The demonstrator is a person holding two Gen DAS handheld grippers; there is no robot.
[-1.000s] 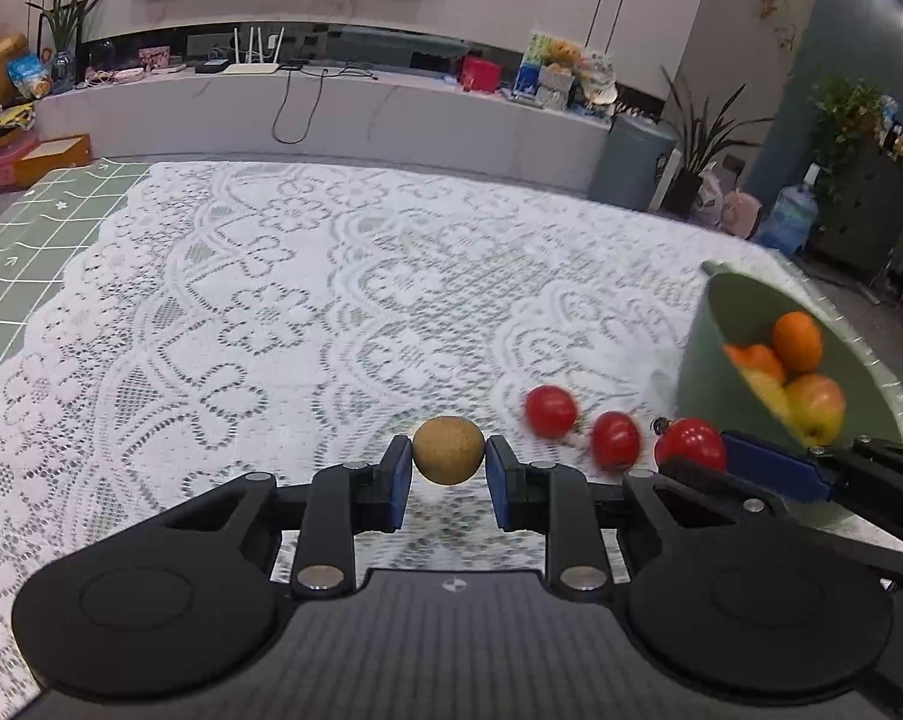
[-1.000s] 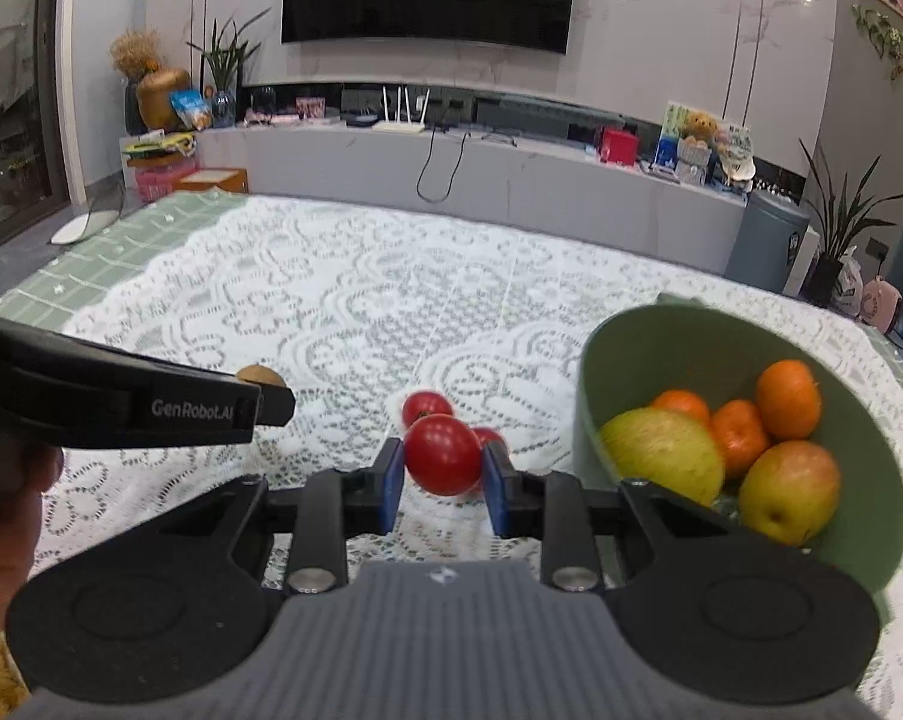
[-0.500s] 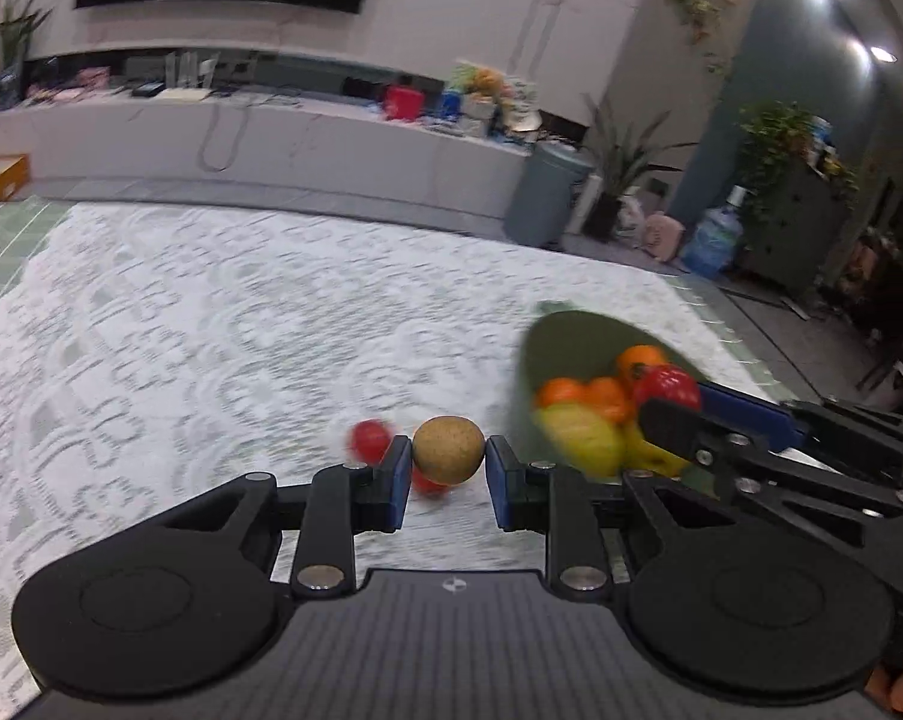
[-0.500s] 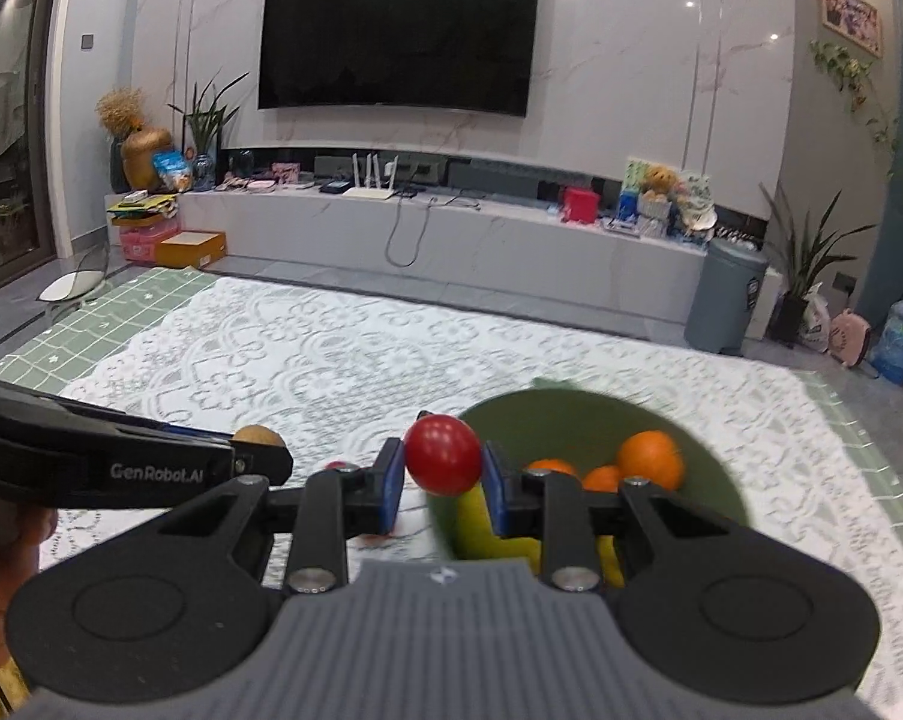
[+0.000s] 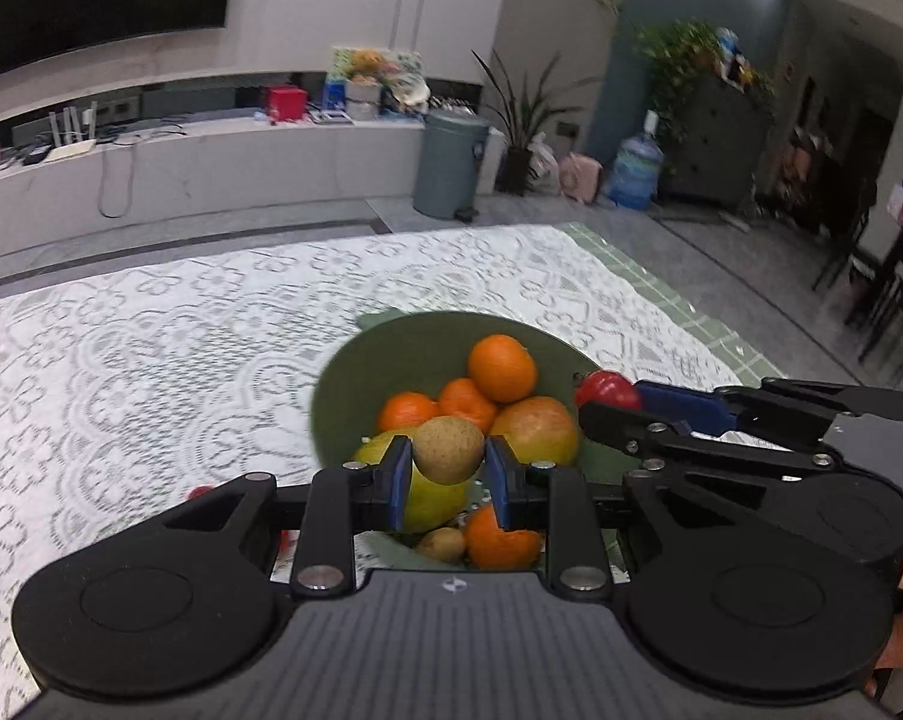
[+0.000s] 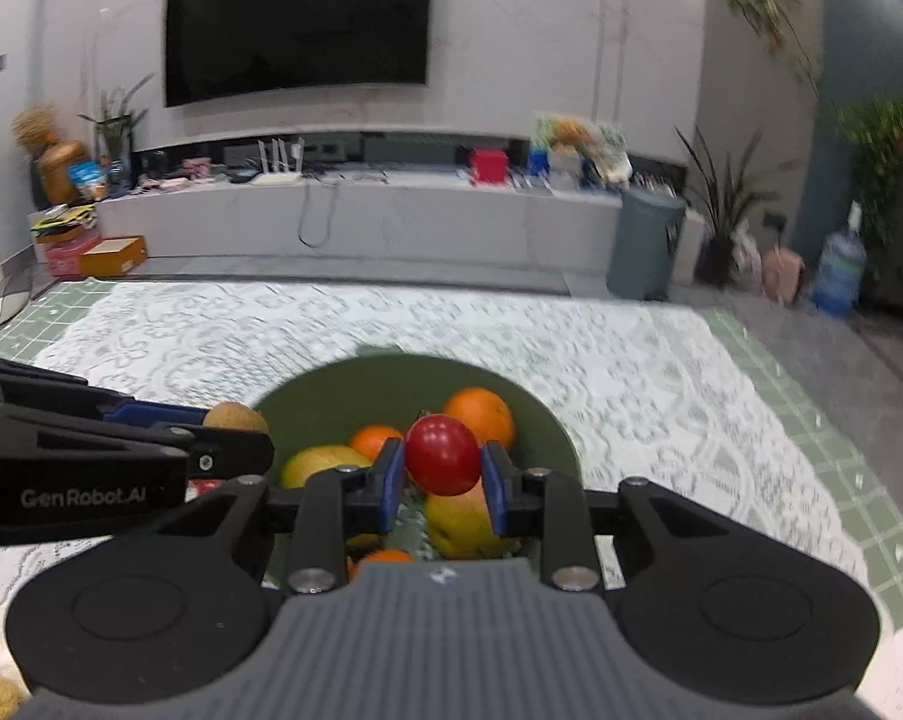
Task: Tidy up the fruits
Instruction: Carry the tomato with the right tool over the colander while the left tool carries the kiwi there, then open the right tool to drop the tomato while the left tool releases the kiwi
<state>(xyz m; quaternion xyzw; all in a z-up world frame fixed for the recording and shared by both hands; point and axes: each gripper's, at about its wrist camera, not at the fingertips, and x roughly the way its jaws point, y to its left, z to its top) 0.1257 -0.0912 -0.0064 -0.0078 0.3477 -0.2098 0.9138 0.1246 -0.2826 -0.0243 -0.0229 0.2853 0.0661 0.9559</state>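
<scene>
My left gripper (image 5: 446, 468) is shut on a brown kiwi (image 5: 448, 449) and holds it over the green bowl (image 5: 355, 372). My right gripper (image 6: 440, 479) is shut on a red tomato (image 6: 442, 462) and holds it over the same bowl (image 6: 343, 384). The bowl holds oranges (image 5: 502, 367), a yellow-green apple (image 5: 433, 501), a reddish apple (image 5: 535, 429) and a second kiwi (image 5: 442, 543). In the left wrist view the right gripper (image 5: 607, 396) comes in from the right with the tomato (image 5: 607, 389). In the right wrist view the left gripper (image 6: 235, 426) comes in from the left with the kiwi (image 6: 233, 418).
The bowl stands on a white lace tablecloth (image 5: 151, 348) over a green checked mat (image 6: 823, 456). A red tomato (image 5: 199, 491) lies on the cloth left of the bowl, partly behind my left gripper. The table's right edge (image 5: 721, 330) is near the bowl.
Both grippers have moved from the cloth near the loose tomatoes to above the bowl, each still holding its fruit. The bowl now sits directly under both.
</scene>
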